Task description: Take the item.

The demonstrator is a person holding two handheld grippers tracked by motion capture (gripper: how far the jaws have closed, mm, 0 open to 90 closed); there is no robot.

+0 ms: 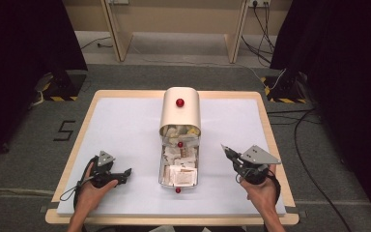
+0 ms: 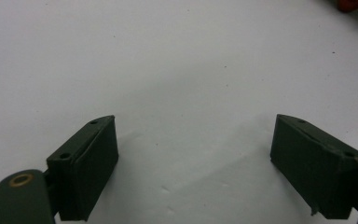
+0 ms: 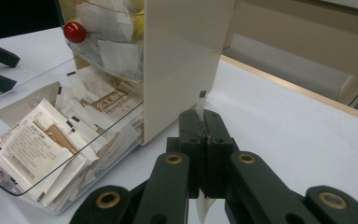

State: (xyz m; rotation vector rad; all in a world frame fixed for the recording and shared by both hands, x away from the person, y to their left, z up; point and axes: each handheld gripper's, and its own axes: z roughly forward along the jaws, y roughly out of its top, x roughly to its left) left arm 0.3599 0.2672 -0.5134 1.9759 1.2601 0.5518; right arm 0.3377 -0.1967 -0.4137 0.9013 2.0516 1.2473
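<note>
right gripper view: right hand-held gripper [image 3: 204,116] has its jaws pressed together on a thin white sachet [image 3: 200,101], whose edge sticks up above the tips with a small dark mark near its top; more of it hangs below the jaws. just beyond the tips stands the cream dispenser box [image 3: 186,60]; to its left the clear drawer [image 3: 9,184] is pulled out, packed with white and brown sachets. a red knob [image 3: 74,31] sits on the upper clear drawer.

high view: right hand-held gripper [image 1: 228,152] is off the drawer's right side, tips pointing toward it, held by the person's right hand [image 1: 261,191]. left hand-held gripper [image 1: 125,174] rests low on the white counter [image 1: 125,121], left of the drawer.

left gripper view: jaws wide apart, nothing between them, bare counter below.
</note>
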